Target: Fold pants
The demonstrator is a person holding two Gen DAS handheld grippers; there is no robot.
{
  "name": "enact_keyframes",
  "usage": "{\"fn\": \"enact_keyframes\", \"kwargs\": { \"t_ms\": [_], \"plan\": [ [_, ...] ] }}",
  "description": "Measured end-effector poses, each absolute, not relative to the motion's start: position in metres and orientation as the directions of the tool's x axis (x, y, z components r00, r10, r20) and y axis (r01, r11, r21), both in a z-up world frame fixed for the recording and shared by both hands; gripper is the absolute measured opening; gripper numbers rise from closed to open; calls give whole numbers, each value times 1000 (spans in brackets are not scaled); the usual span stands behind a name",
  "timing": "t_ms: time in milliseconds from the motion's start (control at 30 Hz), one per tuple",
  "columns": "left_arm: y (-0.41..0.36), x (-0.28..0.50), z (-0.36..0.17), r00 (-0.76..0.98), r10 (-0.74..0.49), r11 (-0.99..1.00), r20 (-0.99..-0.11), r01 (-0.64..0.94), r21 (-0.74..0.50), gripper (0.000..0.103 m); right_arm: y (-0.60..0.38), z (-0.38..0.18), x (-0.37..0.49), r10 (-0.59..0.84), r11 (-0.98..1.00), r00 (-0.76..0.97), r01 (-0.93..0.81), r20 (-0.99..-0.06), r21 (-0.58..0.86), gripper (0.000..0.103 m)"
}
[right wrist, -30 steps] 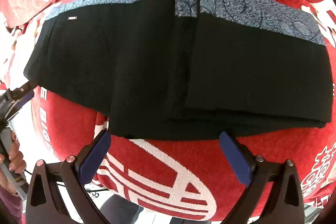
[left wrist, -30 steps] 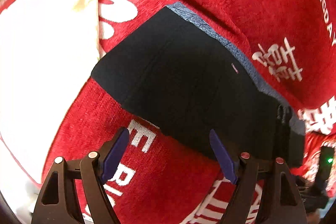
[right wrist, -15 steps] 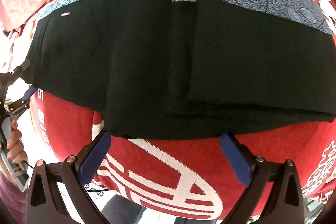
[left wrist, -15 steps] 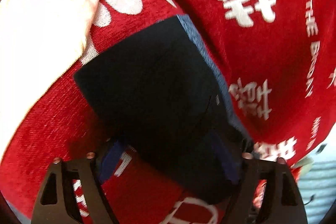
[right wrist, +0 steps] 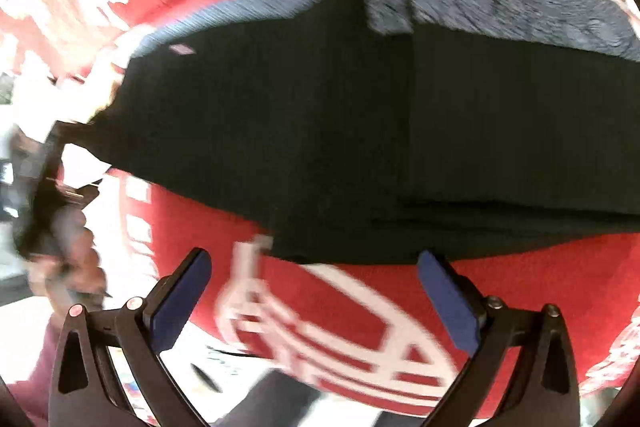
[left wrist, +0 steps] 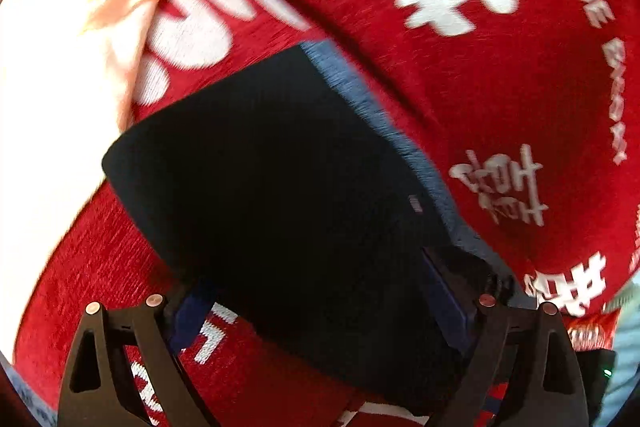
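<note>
A red cloth (left wrist: 500, 99) with white characters covers the surface beneath both cameras. The folded black pants (right wrist: 360, 131), with a blue-grey patterned band along their far edge, lie flat on it. My left hand-held gripper (left wrist: 320, 311) stands wide open, the near corner of the pants between its blue pads, though blur keeps me from telling whether either pad touches the fabric. My right hand-held gripper (right wrist: 316, 299) is also spread wide and empty, the pants' near edge just ahead of its fingertips. A cream cloth (left wrist: 52, 75) lies far left of the left gripper.
</note>
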State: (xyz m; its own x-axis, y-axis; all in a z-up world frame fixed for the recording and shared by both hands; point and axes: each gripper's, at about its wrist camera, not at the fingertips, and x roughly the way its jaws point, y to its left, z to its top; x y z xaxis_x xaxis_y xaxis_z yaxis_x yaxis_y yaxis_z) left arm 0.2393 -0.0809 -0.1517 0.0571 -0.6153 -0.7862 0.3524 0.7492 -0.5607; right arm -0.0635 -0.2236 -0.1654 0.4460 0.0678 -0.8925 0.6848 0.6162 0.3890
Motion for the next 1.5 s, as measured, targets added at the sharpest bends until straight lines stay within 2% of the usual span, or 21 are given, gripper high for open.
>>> {"fn": "enact_keyframes", "kwargs": {
  "t_ms": [33, 100, 133, 167, 200, 233, 333, 467, 500, 833, 933, 1067, 1133, 1167, 1267, 1300, 1500],
  "plan": [
    [-81, 240, -154, 58, -601, 762, -797, 343, -550, 89, -223, -160, -62, 86, 612, 480, 666, -873, 427, 103],
    [-86, 238, -152, 87, -537, 796, -839, 383, -470, 67, -222, -149, -55, 112, 621, 529, 624, -841, 474, 103],
    [-88, 236, -151, 105, -500, 808, -860, 413, -420, 61, -219, -146, -50, 133, 630, 545, 598, -828, 495, 103],
    [-91, 233, -150, 130, -465, 818, -876, 442, -369, 50, -217, -141, -44, 148, 645, 552, 575, -821, 503, 103],
    [-93, 230, -148, 156, -442, 819, -884, 473, -326, 43, -215, -136, -36, 159, 665, 549, 555, -820, 500, 103],
    [-93, 227, -144, 179, -435, 812, -882, 501, -299, 41, -213, -131, -29, 163, 689, 542, 536, -825, 488, 103],
    [-99, 212, -134, 257, -422, 780, -869, 592, -204, 39, -203, -111, -7, 129, 765, 524, 488, -842, 421, 103],
    [-114, 175, -126, 418, -380, 687, -825, 725, 51, 39, -214, -84, 27, 90, 822, 483, 458, -871, 338, 103],
    [-117, 170, -125, 435, -381, 674, -816, 734, 77, 39, -215, -78, 41, 83, 842, 465, 441, -881, 312, 103],
    [-122, 151, -125, 510, -395, 616, -764, 764, 191, 39, -168, -50, 199, 166, 963, 314, 155, -935, 223, 102],
    [-125, 148, -124, 522, -395, 609, -755, 765, 210, 39, -154, -67, 229, 241, 953, 207, 134, -948, 272, 102],
    [-125, 143, -121, 530, -401, 607, -748, 765, 216, 39, -138, -99, 257, 210, 968, 80, 123, -974, 219, 100],
    [-128, 143, -121, 525, -400, 602, -751, 769, 217, 39, -142, -112, 262, 204, 967, 40, 146, -978, 208, 82],
    [-130, 144, -122, 513, -393, 602, -763, 771, 208, 39, -147, -119, 263, 199, 966, 22, 164, -980, 200, 50],
    [-131, 141, -116, 503, -411, 595, -761, 780, 194, 39, -170, -122, 250, 236, 945, 57, 221, -970, 243, 27],
    [-133, 137, -112, 504, -420, 588, -754, 784, 197, 39, -175, -119, 246, 243, 940, 79, 226, -967, 254, 24],
    [-145, 113, -73, 491, -473, 562, -732, 807, 179, 39, -203, -81, 188, 329, 888, 272, 235, -904, 394, 23]
  ]
}}
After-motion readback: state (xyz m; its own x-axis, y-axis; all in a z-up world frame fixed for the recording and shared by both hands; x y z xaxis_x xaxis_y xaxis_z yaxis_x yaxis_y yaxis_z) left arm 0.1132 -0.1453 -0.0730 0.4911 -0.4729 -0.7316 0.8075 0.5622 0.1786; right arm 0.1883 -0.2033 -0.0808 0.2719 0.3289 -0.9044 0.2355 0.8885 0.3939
